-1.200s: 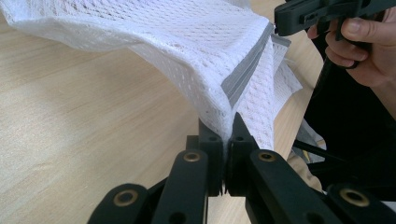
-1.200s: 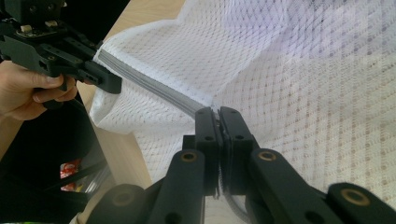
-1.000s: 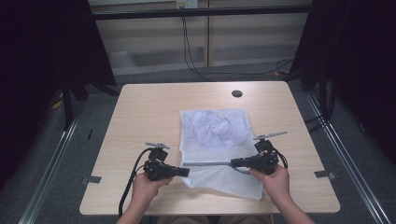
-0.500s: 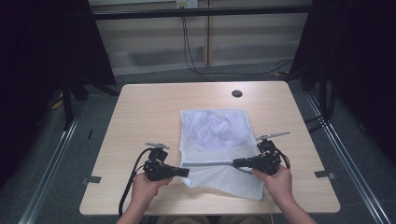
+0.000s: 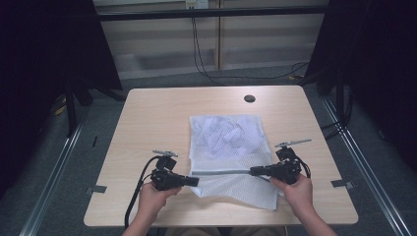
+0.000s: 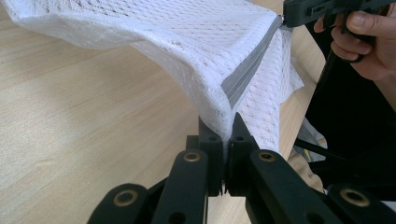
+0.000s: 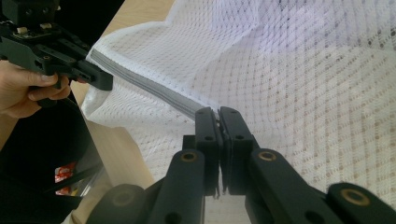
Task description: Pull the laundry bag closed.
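A white mesh bag lies on the wooden table, with white cloth bunched inside its far half. A grey zipper band runs across its near part, lifted and pulled straight between the two grippers. My left gripper is shut on the band's left end, where mesh and band rise from its jaws. My right gripper is shut on the band's right end, with its jaws pinched together. Each gripper view also shows the other gripper farther off, the right and the left.
A small dark round hole sits near the table's far edge. Bare wood lies left of the bag and behind it. Black cables trail from the left gripper over the near edge. Dark stands and metal rails flank the table.
The right gripper has drifted slightly to the right, keeping the grey band taut. The left gripper and the bag have stayed where they were.
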Motion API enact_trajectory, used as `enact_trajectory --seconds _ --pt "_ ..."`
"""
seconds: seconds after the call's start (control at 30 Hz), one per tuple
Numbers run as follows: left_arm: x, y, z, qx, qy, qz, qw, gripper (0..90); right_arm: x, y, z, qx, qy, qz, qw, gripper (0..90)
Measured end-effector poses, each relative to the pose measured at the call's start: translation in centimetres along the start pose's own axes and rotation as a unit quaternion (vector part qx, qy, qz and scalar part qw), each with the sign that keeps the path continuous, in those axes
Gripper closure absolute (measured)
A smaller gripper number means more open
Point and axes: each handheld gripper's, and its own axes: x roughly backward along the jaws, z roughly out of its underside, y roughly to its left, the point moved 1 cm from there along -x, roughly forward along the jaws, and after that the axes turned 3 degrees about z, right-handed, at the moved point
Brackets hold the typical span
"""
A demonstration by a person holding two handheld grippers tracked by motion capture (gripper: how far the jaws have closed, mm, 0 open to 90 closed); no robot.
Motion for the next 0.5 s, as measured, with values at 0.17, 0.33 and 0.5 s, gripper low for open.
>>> enact_trajectory --seconds 0.17,0.33,0.5 --pt "0.1 -0.03 0.08 -0.004 0.001 -0.002 1.0 88.4 -0.06 -0.03 0.01 0.001 0.003 -0.002 1.0 86.8" --pt "0.15 -0.04 0.1 -0.004 0.001 -0.002 1.0 88.4 -0.09 0.01 -0.02 0.002 0.005 -0.003 1.0 86.8" --pt "0.15 -0.04 0.11 -0.004 0.001 -0.002 1.0 88.4 -0.08 -0.01 -0.03 0.003 0.005 -0.004 1.0 86.8"
